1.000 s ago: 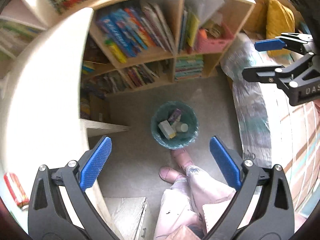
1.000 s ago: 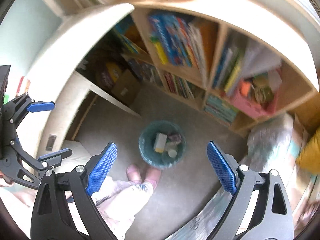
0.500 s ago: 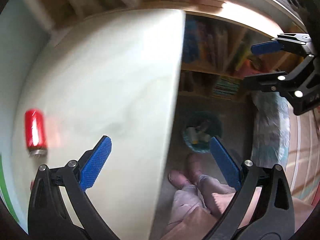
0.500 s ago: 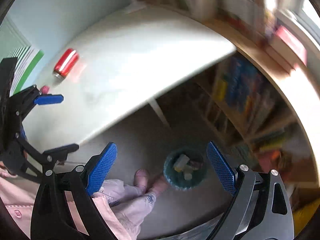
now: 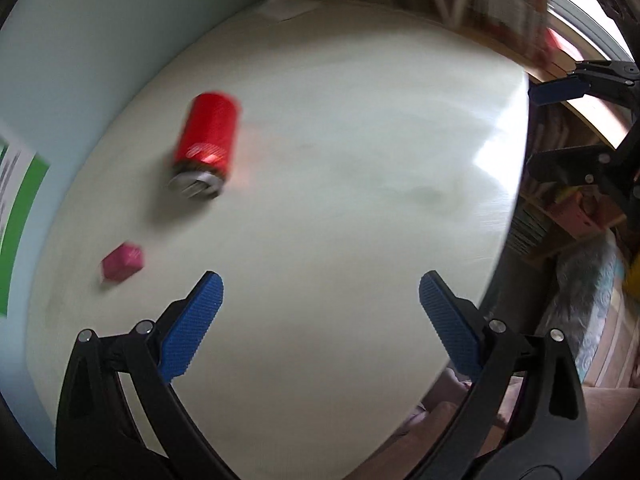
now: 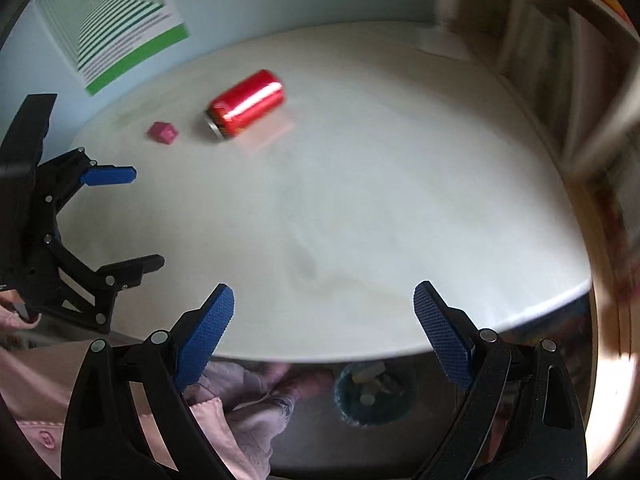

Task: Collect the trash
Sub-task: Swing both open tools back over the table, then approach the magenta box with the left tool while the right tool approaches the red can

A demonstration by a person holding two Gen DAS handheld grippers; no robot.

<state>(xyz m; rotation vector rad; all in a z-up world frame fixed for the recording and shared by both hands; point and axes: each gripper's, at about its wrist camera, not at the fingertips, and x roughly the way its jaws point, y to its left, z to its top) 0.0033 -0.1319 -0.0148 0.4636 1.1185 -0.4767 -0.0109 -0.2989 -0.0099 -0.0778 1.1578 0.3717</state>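
Observation:
A red drink can (image 5: 208, 142) (image 6: 248, 102) lies on its side on the white table (image 5: 360, 200) (image 6: 380, 200), toward the far left. A small magenta scrap (image 5: 122, 266) (image 6: 162, 133) rests just nearer and left of it. My left gripper (image 5: 320, 300) (image 6: 132, 216) hovers open over the table, short of both, holding nothing. My right gripper (image 6: 324, 308) (image 5: 560, 124) is open and empty too, above the table's near edge. On the floor below that edge stands a teal bin (image 6: 372, 396) with several pieces of trash inside.
A green striped poster (image 6: 108, 24) hangs on the pale blue wall behind the table. Bookshelves (image 6: 580, 100) rise to the right. A person's feet and trouser legs (image 6: 256, 396) are beside the bin under the table edge.
Both grippers swung up from the bin on the floor to the tabletop. The can and magenta scrap came into view. Both stayed open and empty.

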